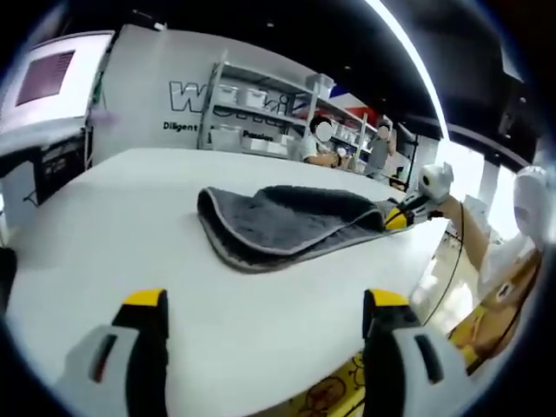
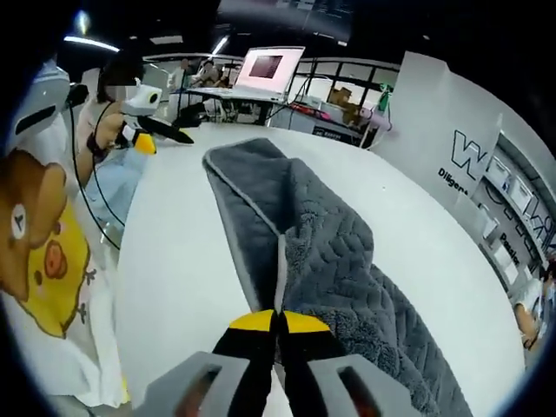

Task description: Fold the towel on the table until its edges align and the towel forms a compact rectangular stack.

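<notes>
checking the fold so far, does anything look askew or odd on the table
The grey towel lies loosely folded and bunched, its edges not lined up. The right tongs are shut on its edge; the left tongs hover open.

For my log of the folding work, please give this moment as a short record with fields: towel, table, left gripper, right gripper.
towel: grey towel, partly folded, lying long on the table
table: white table, towel near its far side in the left gripper view
left gripper: left gripper open, holding nothing, away from the towel
right gripper: right gripper shut on the towel's pale edge
</notes>
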A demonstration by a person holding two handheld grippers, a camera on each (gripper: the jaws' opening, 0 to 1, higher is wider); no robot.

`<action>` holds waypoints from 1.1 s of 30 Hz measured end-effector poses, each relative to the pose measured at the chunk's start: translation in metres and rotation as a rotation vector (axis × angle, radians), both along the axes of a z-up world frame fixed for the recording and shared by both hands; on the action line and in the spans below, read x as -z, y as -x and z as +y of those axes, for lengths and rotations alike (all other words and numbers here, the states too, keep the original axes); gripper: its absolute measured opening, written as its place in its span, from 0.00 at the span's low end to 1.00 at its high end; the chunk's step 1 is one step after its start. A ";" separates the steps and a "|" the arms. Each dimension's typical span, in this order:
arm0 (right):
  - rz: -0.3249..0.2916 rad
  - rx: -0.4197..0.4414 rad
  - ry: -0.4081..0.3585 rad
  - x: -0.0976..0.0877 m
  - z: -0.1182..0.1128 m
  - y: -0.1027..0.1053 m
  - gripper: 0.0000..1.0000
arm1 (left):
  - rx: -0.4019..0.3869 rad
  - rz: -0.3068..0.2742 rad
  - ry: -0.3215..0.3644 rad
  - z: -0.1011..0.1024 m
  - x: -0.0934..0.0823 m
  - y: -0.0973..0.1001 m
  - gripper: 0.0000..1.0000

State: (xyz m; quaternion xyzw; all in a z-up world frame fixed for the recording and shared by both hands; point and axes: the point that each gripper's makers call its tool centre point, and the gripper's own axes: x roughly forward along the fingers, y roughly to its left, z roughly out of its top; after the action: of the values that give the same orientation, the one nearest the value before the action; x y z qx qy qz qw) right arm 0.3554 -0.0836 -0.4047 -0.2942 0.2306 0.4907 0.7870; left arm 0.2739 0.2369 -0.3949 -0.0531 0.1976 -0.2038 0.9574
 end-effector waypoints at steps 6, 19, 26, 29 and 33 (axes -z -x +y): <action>0.022 -0.006 0.013 0.006 0.001 0.002 0.02 | -0.004 0.001 0.000 0.001 0.000 0.001 0.98; 0.023 -0.006 0.022 0.008 0.002 0.004 0.03 | -0.002 0.006 0.004 0.000 0.004 0.000 0.98; 0.068 0.006 -0.045 0.003 0.001 0.005 0.05 | -0.001 0.005 0.005 0.000 0.003 0.000 0.98; 0.069 0.001 -0.068 -0.003 0.000 0.007 0.08 | -0.003 0.006 0.005 0.000 0.003 0.000 0.98; 0.057 0.012 -0.145 -0.022 -0.003 0.011 0.10 | -0.004 0.008 0.006 0.001 0.004 0.000 0.98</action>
State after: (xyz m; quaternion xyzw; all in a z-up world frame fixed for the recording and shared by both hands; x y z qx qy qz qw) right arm 0.3446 -0.0863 -0.3830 -0.2212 0.2186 0.5097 0.8022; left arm 0.2741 0.2382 -0.3991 -0.0571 0.2007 -0.2022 0.9569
